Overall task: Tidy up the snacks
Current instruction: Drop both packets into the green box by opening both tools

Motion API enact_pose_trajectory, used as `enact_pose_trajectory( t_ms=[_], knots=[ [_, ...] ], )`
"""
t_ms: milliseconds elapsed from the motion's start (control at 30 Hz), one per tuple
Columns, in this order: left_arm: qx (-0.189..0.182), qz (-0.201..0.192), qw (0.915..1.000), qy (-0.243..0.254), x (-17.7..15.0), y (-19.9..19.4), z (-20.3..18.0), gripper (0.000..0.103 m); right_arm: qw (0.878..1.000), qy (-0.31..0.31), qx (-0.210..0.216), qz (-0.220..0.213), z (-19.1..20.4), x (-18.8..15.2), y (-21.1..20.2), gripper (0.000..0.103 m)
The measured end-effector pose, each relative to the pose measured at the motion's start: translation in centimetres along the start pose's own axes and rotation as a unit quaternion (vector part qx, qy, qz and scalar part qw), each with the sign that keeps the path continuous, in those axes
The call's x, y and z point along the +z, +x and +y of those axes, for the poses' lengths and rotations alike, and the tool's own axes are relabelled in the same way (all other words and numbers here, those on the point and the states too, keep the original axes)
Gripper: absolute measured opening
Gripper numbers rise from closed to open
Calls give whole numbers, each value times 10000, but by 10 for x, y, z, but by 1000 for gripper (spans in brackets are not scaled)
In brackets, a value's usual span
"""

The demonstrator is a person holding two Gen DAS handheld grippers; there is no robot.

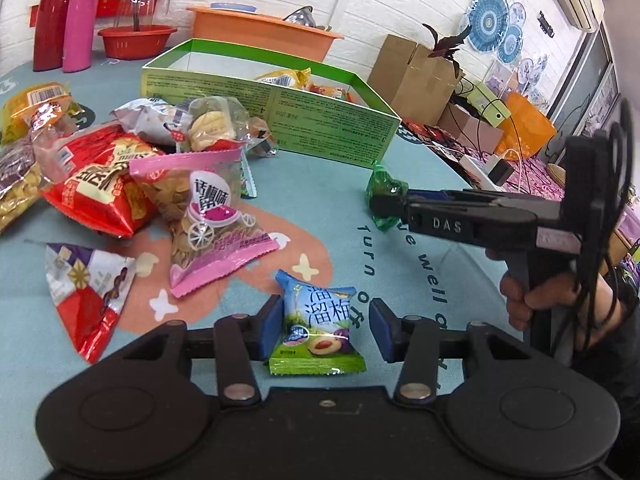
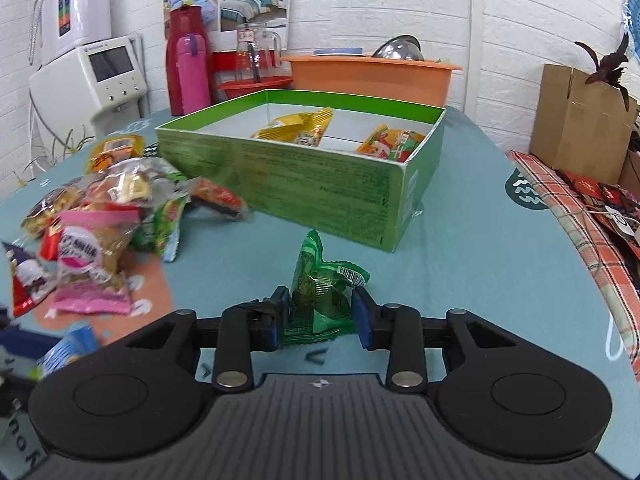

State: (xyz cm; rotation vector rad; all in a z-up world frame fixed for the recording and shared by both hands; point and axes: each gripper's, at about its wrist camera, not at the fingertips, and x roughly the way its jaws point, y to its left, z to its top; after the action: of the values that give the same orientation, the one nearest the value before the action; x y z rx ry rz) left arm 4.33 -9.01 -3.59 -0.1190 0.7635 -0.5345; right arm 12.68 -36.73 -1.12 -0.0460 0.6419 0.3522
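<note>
My left gripper (image 1: 322,330) is open around a blue-and-green plum snack packet (image 1: 318,326) lying on the teal tablecloth; its left pad touches the packet, and the right pad stands apart. My right gripper (image 2: 320,316) is shut on a green transparent snack packet (image 2: 320,284), also seen in the left wrist view (image 1: 382,188), just above the cloth near the green box's front corner. The green box (image 2: 320,188) is open and holds a yellow packet (image 2: 298,126) and an orange packet (image 2: 390,142). A pile of loose snacks (image 1: 120,172) lies left of the box.
A pink-edged seed bag (image 1: 208,216) and a red-and-white triangular packet (image 1: 88,296) lie left of my left gripper. An orange tub (image 2: 372,74), red bowl, glass jug, red flask and pink bottle (image 2: 194,72) stand behind the box. Cardboard boxes (image 2: 580,124) stand off the table's right edge.
</note>
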Motion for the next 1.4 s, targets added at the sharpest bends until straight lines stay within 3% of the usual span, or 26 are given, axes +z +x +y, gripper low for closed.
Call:
enact_pose_trajectory(
  t_ms=[133, 300, 567, 867, 1300, 1367, 1400],
  knots=[
    [-53, -13, 10000, 55, 0, 4, 0, 40, 10000, -5, -22, -81, 3, -4, -2, 58],
    [-385, -114, 9991, -100, 16, -2, 2, 37, 9996, 115, 57, -268, 1, 3, -10, 41],
    [-696, -989, 9926, -94, 89, -14, -1, 37, 9939, -41, 23, -1105, 4, 37, -42, 39],
    [-702, -1351, 9881, -198, 160, 20, -6, 38, 9824, -225, -338, -1825, -2, 79, -43, 39],
    [-554, -996, 9927, -389, 187, 97, 14, 40, 9831, -45, -643, -1715, -21, 83, 14, 39],
    [-554, -915, 9938, -308, 187, 104, 15, 43, 9848, -7, -617, -1625, -24, 81, 25, 40],
    [-525, -887, 9943, -280, 187, 106, 16, 57, 9861, -23, -577, -1556, -24, 80, 31, 44]
  ],
)
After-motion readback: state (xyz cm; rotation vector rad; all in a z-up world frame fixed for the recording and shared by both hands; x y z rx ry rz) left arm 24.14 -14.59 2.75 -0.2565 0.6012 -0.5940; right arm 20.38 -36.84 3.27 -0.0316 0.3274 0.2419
